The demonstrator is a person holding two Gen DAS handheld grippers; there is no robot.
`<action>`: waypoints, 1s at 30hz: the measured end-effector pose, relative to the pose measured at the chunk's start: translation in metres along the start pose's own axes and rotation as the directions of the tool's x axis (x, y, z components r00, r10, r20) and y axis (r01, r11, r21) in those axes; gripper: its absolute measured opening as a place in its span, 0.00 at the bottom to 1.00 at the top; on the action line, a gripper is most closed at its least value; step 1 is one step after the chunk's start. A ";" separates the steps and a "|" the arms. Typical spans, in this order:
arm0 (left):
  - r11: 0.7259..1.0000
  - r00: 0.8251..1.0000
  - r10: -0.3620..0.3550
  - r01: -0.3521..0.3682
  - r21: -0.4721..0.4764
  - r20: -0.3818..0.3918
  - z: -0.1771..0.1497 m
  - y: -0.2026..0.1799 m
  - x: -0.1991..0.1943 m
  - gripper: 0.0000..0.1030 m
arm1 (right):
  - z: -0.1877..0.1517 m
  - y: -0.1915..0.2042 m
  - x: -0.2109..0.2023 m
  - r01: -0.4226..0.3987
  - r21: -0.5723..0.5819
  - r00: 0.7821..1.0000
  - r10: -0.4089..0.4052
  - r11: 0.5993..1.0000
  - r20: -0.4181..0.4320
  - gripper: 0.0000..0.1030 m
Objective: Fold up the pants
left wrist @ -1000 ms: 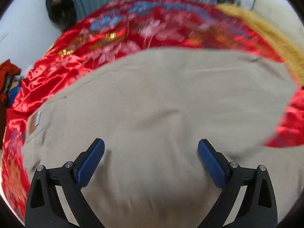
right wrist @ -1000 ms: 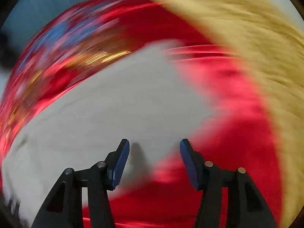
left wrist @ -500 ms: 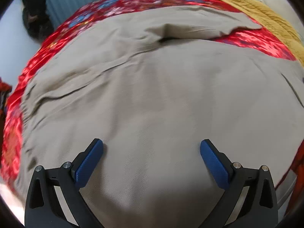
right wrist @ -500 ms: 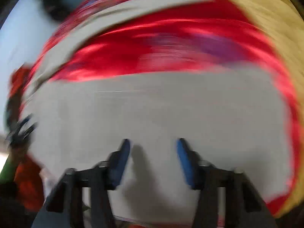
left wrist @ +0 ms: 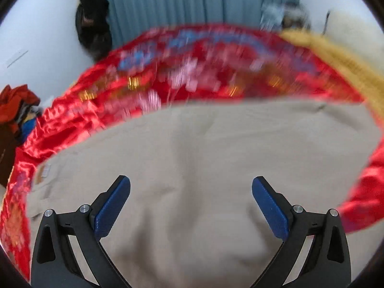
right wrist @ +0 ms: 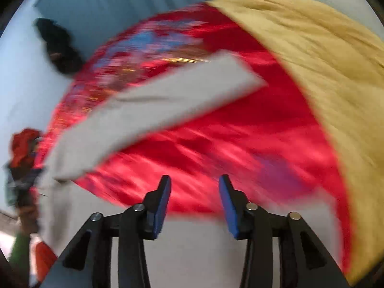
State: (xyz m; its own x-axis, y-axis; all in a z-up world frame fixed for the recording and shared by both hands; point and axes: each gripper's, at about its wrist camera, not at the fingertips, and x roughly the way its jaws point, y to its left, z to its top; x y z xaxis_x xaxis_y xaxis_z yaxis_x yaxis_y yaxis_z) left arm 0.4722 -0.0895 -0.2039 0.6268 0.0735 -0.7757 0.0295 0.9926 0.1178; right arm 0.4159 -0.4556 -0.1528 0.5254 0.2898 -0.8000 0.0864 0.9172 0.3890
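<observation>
The tan pants [left wrist: 204,168] lie spread on the shiny red blanket [left wrist: 72,120], and both views are blurry, so seams and folds are hard to make out. In the right wrist view one pant leg [right wrist: 156,105] runs slanted across the red blanket [right wrist: 240,139], and the bottom of the pants is cut off behind the tongs. A small tag [left wrist: 45,170] near the waist is too smeared to read. The left gripper [left wrist: 190,206] has its blue pads spread wide, above the pants, and holds nothing. The right gripper [right wrist: 195,201] is open a smaller way, with nothing between its pads; I cannot tell if it touches the cloth. Half a second ago the left view was almost all pants; now the blanket, the yellow cover [left wrist: 336,62] and the blue curtain [left wrist: 192,2] show behind them. The right view showed pants close under the pads then; now red blanket is there.
</observation>
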 end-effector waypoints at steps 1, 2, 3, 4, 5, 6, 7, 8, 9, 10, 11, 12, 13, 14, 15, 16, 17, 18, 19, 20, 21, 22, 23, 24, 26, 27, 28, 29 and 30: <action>1.000 0.997 0.003 -0.001 0.024 -0.079 -0.011 -0.001 0.029 0.99 | 0.003 0.006 0.014 -0.018 -0.013 1.000 0.018 1.000 0.002 0.44; 0.999 0.996 -0.016 0.019 0.027 -0.088 -0.027 0.009 0.030 0.99 | 0.021 0.029 0.040 -0.033 -0.040 0.999 0.033 0.999 0.005 0.44; 0.999 0.998 -0.044 0.045 0.018 -0.048 -0.036 0.013 0.031 0.99 | 0.037 0.049 0.067 -0.049 -0.074 0.999 0.049 0.996 0.003 0.44; 0.998 0.998 -0.059 0.059 0.007 -0.019 -0.038 0.016 0.028 0.99 | 0.048 0.066 0.089 -0.059 -0.111 0.998 0.058 0.992 -0.010 0.44; 0.998 0.998 -0.064 0.064 0.007 -0.017 -0.038 0.017 0.026 0.99 | 0.057 0.075 0.111 -0.069 -0.144 0.997 0.065 0.987 -0.033 0.44; 0.998 0.998 -0.069 0.069 0.005 -0.015 -0.039 0.019 0.027 0.99 | 0.066 0.079 0.126 -0.080 -0.159 0.996 0.073 0.984 -0.047 0.44; 0.997 0.997 -0.073 0.073 0.001 -0.011 -0.039 0.020 0.028 0.99 | 0.074 0.083 0.145 -0.099 -0.173 0.994 0.089 0.980 -0.067 0.44; 0.997 0.997 -0.078 0.078 -0.003 -0.004 -0.039 0.022 0.030 0.99 | 0.078 0.082 0.165 -0.108 -0.186 0.992 0.092 0.977 -0.092 0.44; 0.997 0.997 -0.079 0.079 -0.003 -0.001 -0.039 0.023 0.030 0.99 | 0.082 0.067 0.178 -0.097 -0.195 0.991 0.078 0.976 -0.105 0.44; 0.997 0.997 -0.081 0.081 -0.005 0.003 -0.039 0.022 0.031 0.99 | 0.089 0.053 0.194 -0.060 -0.206 0.993 0.036 0.977 -0.115 0.43; 0.996 0.996 -0.086 0.086 -0.008 0.010 -0.039 0.022 0.031 0.99 | 0.097 0.029 0.202 0.011 -0.211 0.993 -0.036 0.977 -0.115 0.43; 0.996 0.996 -0.088 0.088 -0.011 0.014 -0.039 0.021 0.030 0.99 | 0.103 0.007 0.204 0.051 -0.204 0.991 -0.075 0.978 -0.109 0.38; 0.996 0.996 -0.090 0.090 -0.012 0.017 -0.038 0.022 0.031 0.99 | 0.114 -0.031 0.204 0.103 -0.164 0.988 -0.120 0.981 -0.099 0.30; 0.996 0.996 -0.090 0.090 -0.013 0.019 -0.038 0.021 0.030 0.99 | 0.121 -0.060 0.196 0.172 -0.125 0.979 -0.183 0.977 -0.085 0.30; 0.996 0.996 -0.089 0.090 -0.013 0.022 -0.039 0.020 0.030 0.99 | 0.128 -0.088 0.189 0.244 -0.073 0.966 -0.249 0.967 -0.073 0.24; 0.996 0.996 -0.089 0.090 -0.015 0.025 -0.039 0.021 0.030 0.99 | 0.137 -0.122 0.176 0.334 0.017 0.941 -0.332 0.943 -0.061 0.22; 0.996 0.996 -0.089 0.090 -0.015 0.028 -0.042 0.020 0.029 0.99 | 0.145 -0.148 0.161 0.415 0.107 0.910 -0.413 0.904 -0.044 0.22; 0.996 0.995 -0.090 0.091 -0.017 0.031 -0.043 0.020 0.029 0.99 | 0.149 -0.157 0.151 0.457 0.140 0.889 -0.457 0.878 -0.033 0.31; 0.996 0.995 -0.091 0.092 -0.018 0.033 -0.043 0.020 0.030 0.99 | 0.156 -0.167 0.141 0.476 0.163 0.876 -0.481 0.864 -0.006 0.38; 0.996 0.995 -0.091 0.091 -0.019 0.036 -0.043 0.020 0.030 0.99 | 0.162 -0.170 0.134 0.439 0.166 0.893 -0.449 0.883 0.029 0.39; 0.996 0.995 -0.091 0.092 -0.019 0.038 -0.043 0.020 0.030 0.99 | 0.169 -0.169 0.134 0.365 0.160 0.925 -0.376 0.917 0.049 0.39; 0.996 0.995 -0.090 0.091 -0.020 0.041 -0.044 0.020 0.030 0.99 | 0.172 -0.166 0.135 0.313 0.152 0.945 -0.324 0.937 0.053 0.40; 0.996 0.995 -0.091 0.092 -0.020 0.042 -0.044 0.020 0.030 0.99 | 0.177 -0.158 0.144 0.254 0.121 0.964 -0.262 0.960 0.049 0.40; 0.996 0.995 -0.091 0.092 -0.020 0.043 -0.044 0.020 0.030 0.99 | 0.181 -0.150 0.154 0.248 0.082 0.967 -0.252 0.965 0.042 0.40; 0.995 0.995 -0.093 0.094 -0.022 0.047 -0.044 0.020 0.030 0.99 | 0.184 -0.137 0.177 0.285 0.015 0.958 -0.285 0.958 0.015 0.40; 0.995 0.995 -0.093 0.094 -0.022 0.048 -0.044 0.020 0.030 0.99 | 0.185 -0.136 0.187 0.307 0.010 0.952 -0.307 0.952 0.003 0.40; 0.995 0.994 -0.094 0.095 -0.023 0.048 -0.045 0.020 0.031 0.99 | 0.182 -0.137 0.189 0.313 0.020 0.950 -0.313 0.949 0.000 0.40; 0.995 0.994 -0.095 0.096 -0.024 0.049 -0.045 0.020 0.031 0.99 | 0.180 -0.140 0.191 0.303 0.052 0.953 -0.304 0.951 0.002 0.39; 0.995 0.994 -0.096 0.097 -0.026 0.050 -0.045 0.021 0.032 0.99 | 0.175 -0.142 0.181 0.294 0.075 0.955 -0.296 0.953 0.021 0.16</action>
State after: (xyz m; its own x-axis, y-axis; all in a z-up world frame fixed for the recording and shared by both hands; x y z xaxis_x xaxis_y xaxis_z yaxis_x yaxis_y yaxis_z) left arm 0.4578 -0.0623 -0.2537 0.6595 -0.0268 -0.7512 0.0700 0.9972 0.0259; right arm 0.6470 -0.5812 -0.2733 0.4942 -0.0008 -0.8693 0.3002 0.9386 0.1699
